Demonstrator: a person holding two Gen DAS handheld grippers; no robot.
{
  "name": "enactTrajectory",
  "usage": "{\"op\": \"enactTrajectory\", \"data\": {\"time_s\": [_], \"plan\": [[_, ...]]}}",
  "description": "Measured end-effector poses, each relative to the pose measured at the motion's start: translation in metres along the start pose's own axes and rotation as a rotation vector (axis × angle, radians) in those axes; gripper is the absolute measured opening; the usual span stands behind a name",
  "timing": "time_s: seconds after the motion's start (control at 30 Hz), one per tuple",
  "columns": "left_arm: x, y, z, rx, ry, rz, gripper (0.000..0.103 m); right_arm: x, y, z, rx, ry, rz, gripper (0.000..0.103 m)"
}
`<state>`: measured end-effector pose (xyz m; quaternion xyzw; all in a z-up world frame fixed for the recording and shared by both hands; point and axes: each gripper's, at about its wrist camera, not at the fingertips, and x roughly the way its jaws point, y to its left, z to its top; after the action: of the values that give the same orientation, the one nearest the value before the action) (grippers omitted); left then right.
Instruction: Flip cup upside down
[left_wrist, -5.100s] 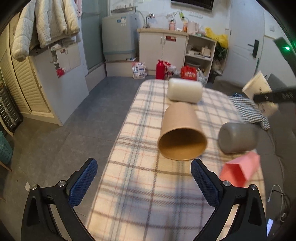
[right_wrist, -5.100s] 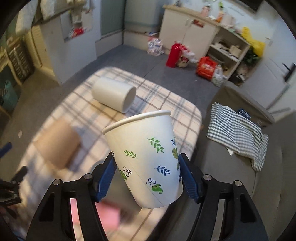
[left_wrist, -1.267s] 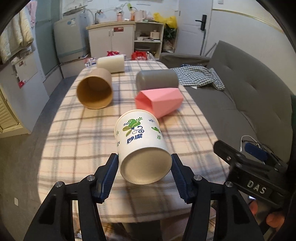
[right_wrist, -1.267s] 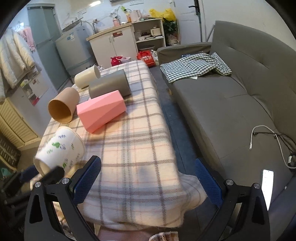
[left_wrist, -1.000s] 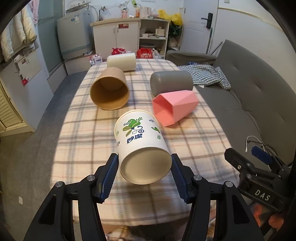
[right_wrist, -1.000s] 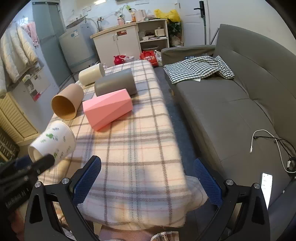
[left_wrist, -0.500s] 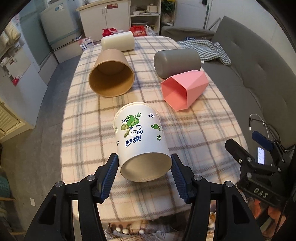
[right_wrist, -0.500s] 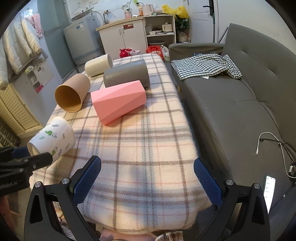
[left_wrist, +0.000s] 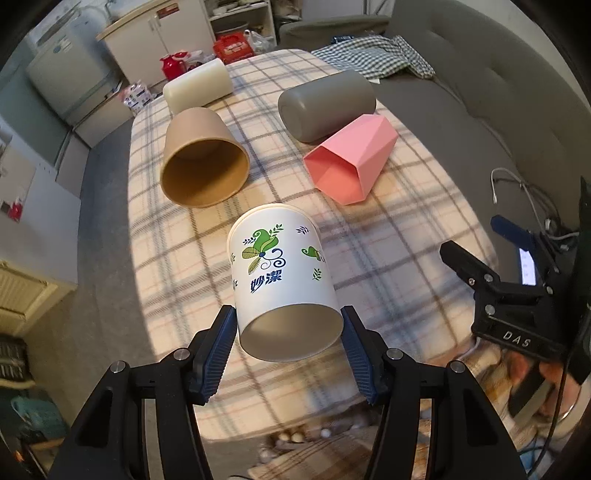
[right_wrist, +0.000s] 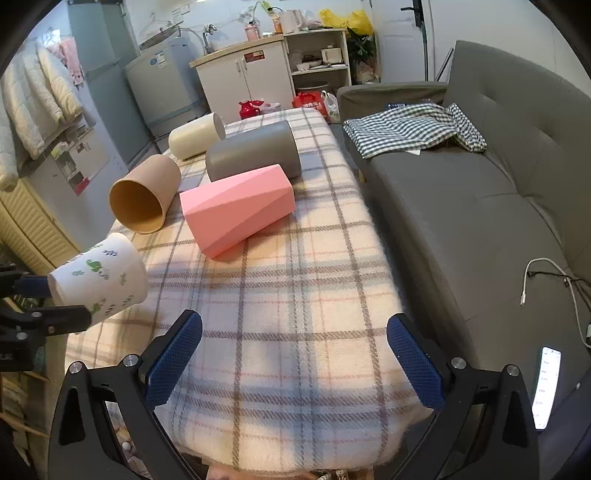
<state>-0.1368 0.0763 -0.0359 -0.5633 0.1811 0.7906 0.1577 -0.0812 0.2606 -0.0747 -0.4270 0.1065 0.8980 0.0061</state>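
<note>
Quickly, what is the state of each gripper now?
Left gripper: shut on the printed paper cup.
Right gripper: open, holding nothing.

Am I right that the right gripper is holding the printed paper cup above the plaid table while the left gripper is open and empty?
Sides swapped. The left wrist view shows the left gripper shut on the printed paper cup above the plaid table; the right gripper is open and empty.

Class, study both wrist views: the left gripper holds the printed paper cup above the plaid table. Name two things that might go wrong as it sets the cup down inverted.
1. The left gripper pinches the thin printed paper cup near its base; squeezing may dent it or let it slip.
2. The cup is tilted, rim down and away; lowered like this onto the soft plaid tablecloth, one rim edge may catch and tip it over.
</note>
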Motion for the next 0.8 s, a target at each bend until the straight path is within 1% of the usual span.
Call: {"op": "enactTrajectory", "data": {"time_s": [0.07, 0.2, 0.33, 0.4, 0.5, 0.63, 0.8], "plan": [[0.004, 0.001, 0.003, -0.003, 0.012, 0.014, 0.059, 0.001, 0.0, 0.0, 0.001, 0.0, 0.006, 0.101], [0.01, -0.001, 0.011, -0.009, 0.05, -0.022, 0.059, 0.001, -0.003, 0.0, 0.005, 0.0, 0.014, 0.101], [0.012, -0.011, 0.016, 0.06, 0.101, -0.046, 0.059, 0.002, -0.009, 0.001, 0.029, 0.002, 0.022, 0.101], [0.015, -0.013, 0.022, 0.076, 0.125, -0.051, 0.059, 0.004, -0.01, 0.001, 0.04, 0.006, 0.027, 0.101], [0.02, -0.012, 0.032, 0.087, 0.126, -0.034, 0.059, 0.006, -0.012, 0.002, 0.051, 0.012, 0.037, 0.101], [0.027, -0.005, 0.044, 0.061, 0.119, -0.032, 0.059, 0.008, -0.011, 0.003, 0.045, 0.011, 0.048, 0.101], [0.027, 0.0, 0.045, 0.039, 0.087, -0.045, 0.059, 0.006, -0.013, 0.004, 0.046, 0.002, 0.051, 0.101]]}}
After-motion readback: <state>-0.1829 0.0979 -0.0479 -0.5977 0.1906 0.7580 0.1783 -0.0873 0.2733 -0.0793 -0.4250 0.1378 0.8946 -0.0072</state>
